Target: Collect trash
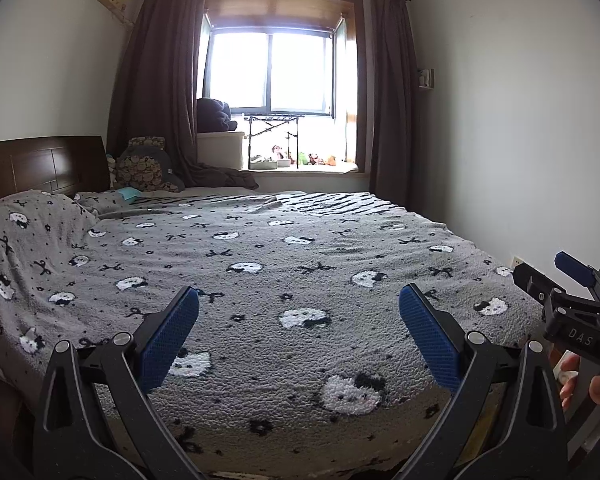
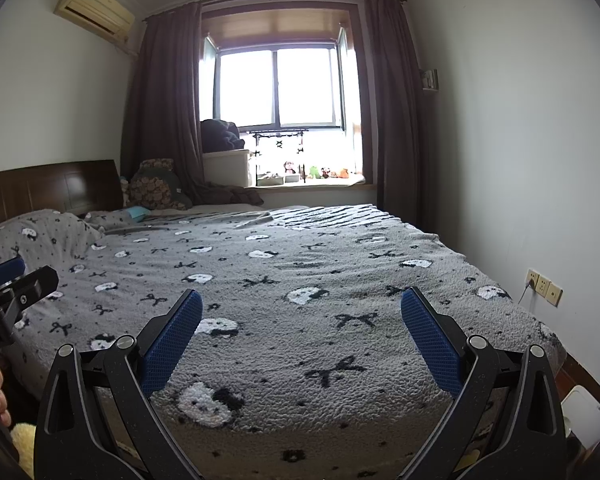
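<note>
My left gripper [image 1: 299, 296] is open and hovers over the foot of a bed with a grey cat-and-bow blanket [image 1: 300, 248]; nothing lies between its blue pads [image 1: 168, 340]. My right gripper [image 2: 302, 296] is also open and empty above the same blanket [image 2: 320, 264]. Each shows at the edge of the other's view: the right gripper [image 1: 556, 276] held by a hand, and the left gripper [image 2: 20, 280]. A small teal item [image 1: 128, 194] [image 2: 138, 212] lies by the pillows; what it is cannot be told. No clear piece of trash shows on the blanket.
A wooden headboard [image 1: 40, 164] stands at the left, and cushions [image 1: 144, 168] sit in the far corner. The window sill [image 1: 308, 168] holds small toys and a white box. A white square object [image 2: 586, 416] stands on the floor at the right, below wall sockets [image 2: 544, 286].
</note>
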Tool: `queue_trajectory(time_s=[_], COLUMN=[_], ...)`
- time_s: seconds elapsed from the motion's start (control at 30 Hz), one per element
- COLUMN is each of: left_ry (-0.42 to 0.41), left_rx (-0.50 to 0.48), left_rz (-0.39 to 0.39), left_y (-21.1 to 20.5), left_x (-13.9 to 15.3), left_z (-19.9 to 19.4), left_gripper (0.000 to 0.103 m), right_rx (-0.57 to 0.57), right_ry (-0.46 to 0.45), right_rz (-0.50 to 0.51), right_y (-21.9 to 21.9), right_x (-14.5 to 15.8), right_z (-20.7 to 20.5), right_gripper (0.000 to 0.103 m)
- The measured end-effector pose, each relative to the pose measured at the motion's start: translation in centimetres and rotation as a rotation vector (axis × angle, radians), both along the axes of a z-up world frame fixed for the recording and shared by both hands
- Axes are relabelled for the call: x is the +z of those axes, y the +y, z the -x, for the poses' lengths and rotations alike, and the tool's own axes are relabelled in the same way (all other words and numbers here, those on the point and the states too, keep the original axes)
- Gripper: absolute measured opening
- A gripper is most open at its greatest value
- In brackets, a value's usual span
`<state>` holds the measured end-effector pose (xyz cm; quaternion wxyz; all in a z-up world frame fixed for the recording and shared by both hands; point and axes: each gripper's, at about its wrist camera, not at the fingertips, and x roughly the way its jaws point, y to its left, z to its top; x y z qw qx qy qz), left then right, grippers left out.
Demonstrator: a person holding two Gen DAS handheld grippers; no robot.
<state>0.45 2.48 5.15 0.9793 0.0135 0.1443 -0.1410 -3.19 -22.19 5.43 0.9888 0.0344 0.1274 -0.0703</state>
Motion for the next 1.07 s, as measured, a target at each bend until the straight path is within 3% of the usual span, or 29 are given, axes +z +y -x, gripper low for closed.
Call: queue_trajectory(time_s=[0.63,1.07], left_ry=[0.001,0.012], left_rx=[0.063,0.122], left_rz=[0.021,-0.037], left_y=[0.60,0.00], left_x=[0.13,0.07], left_z=[-0.16,-0.24], left_gripper=[0.095,0.095], right_rx=[-0.005,-0.005], right_ry=[0.005,0.021], right_rz=[-0.004,-0.004], right_y=[-0.16,-0.08], right_x=[-0.18,-0.65], right_z=[-0.03,-0.31], right_gripper=[0.100,0.100])
